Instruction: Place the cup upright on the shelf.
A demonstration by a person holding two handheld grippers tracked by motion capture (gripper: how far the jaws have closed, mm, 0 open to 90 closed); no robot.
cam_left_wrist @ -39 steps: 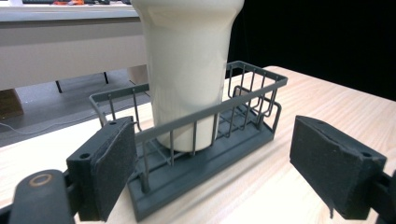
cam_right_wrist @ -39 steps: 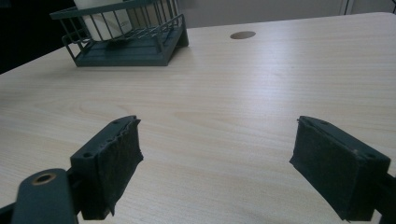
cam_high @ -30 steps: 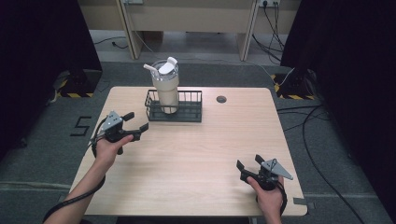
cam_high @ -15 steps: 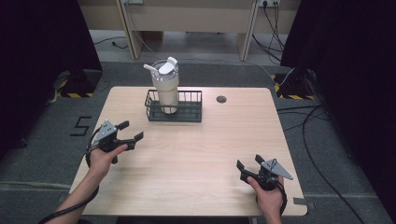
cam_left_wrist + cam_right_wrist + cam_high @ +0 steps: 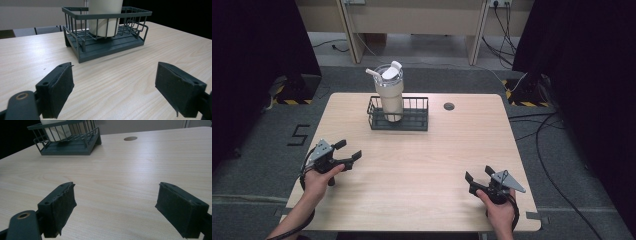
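Standing upright in a dark wire basket (image 5: 398, 119), the cream tumbler (image 5: 389, 95) with its white lid and straw is the thing that the work concerns. The basket sits toward twelve o'clock on the wooden table (image 5: 427, 165), a little to the left of the middle, and a small round cable hole (image 5: 449, 106) lies at its three o'clock side. The left gripper (image 5: 343, 157) is at about eight o'clock on the table, its jaws spread apart and holding nothing; its own view looks straight at the basket (image 5: 105, 30) and the tumbler (image 5: 105, 17) inside it. The right gripper (image 5: 476, 179) rests at about five o'clock, jaws also wide apart and empty, well apart from the basket. Judging from this, the cup seems already placed in the basket, and both hands are away from it. If anything is left, the pictures give no sign of it.
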